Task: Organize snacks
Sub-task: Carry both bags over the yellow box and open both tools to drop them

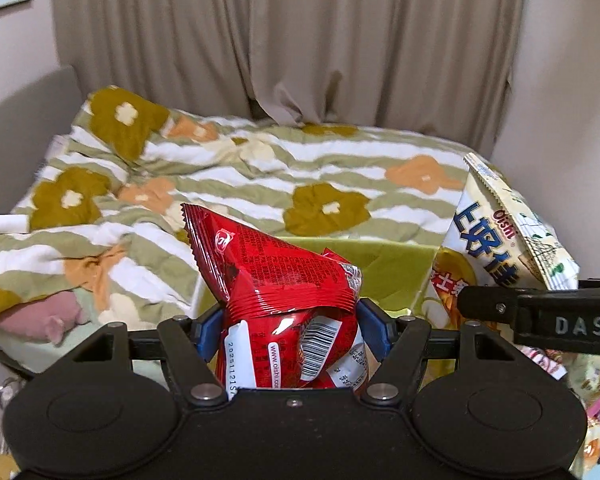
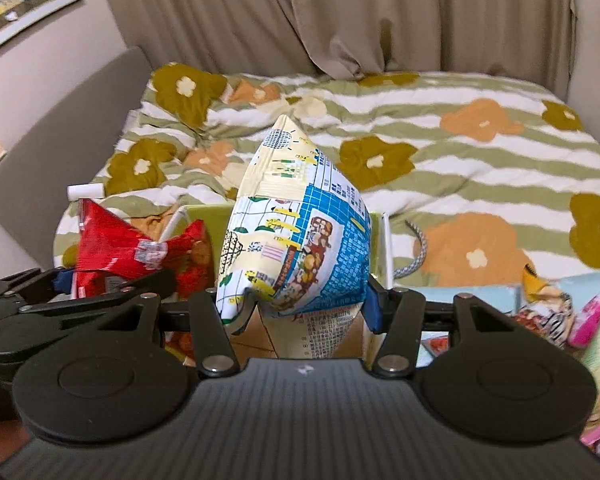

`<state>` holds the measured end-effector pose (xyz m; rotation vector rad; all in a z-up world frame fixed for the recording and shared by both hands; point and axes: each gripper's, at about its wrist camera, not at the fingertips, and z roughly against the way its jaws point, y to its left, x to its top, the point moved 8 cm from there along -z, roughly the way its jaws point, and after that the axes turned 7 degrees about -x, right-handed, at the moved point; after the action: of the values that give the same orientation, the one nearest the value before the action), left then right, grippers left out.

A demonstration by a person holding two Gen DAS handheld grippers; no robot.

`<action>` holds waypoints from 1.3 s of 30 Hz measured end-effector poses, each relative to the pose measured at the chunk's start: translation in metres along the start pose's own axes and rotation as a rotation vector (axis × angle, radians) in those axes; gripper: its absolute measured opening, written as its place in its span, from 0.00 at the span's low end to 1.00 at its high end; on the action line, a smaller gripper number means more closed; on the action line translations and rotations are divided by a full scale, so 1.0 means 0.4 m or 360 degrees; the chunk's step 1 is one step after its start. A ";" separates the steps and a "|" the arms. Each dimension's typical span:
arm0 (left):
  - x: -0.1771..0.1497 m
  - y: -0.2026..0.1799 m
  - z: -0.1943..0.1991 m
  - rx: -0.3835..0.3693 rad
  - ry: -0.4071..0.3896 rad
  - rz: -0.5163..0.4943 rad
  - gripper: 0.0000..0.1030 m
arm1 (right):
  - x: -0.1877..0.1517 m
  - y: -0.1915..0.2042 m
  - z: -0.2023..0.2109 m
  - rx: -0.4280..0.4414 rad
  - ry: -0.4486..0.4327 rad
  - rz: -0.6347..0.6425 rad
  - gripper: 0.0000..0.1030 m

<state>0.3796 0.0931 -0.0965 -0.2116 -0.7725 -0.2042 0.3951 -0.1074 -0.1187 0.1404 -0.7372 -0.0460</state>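
My left gripper [image 1: 291, 330] is shut on a red Oishi snack bag [image 1: 276, 276] and holds it up in front of a green bin [image 1: 384, 268]. The red bag also shows in the right wrist view [image 2: 132, 252], with the left gripper's black arm below it. My right gripper [image 2: 300, 304] is shut on a cream and blue snack bag [image 2: 296, 232], held upright before the green bin [image 2: 204, 216]. That bag shows at the right of the left wrist view [image 1: 500, 236], above the right gripper's black finger [image 1: 540, 312].
A bed with a green-striped flowered quilt [image 1: 260, 168] fills the background, beige curtains [image 1: 284, 40] behind it. Several loose snack packs [image 2: 572, 312] lie at the lower right. A pink plush [image 1: 44, 316] lies at the left. A grey braided cable [image 2: 416, 248] rests on the quilt.
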 end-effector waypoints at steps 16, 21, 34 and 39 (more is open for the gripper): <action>-0.047 0.087 -0.091 0.0034 0.0108 -0.0013 0.99 | -0.014 -0.001 -0.115 -0.0037 0.0153 -0.0090 0.66; -0.049 0.087 -0.034 0.0114 0.0079 0.0011 0.99 | -0.003 0.017 -0.125 0.0013 0.0156 -0.0040 0.67; -0.073 0.133 0.002 0.0247 0.0059 0.0067 0.99 | -0.026 0.055 -0.235 -0.0083 0.0223 0.0096 0.70; -0.083 0.138 0.012 0.0285 0.0037 0.0067 0.99 | -0.042 0.050 -0.258 -0.0142 0.0195 0.0117 1.00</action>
<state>0.3673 0.1507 -0.1231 -0.0555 -0.7583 -0.0969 0.4518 -0.0744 -0.2023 0.0306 -0.6164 0.0000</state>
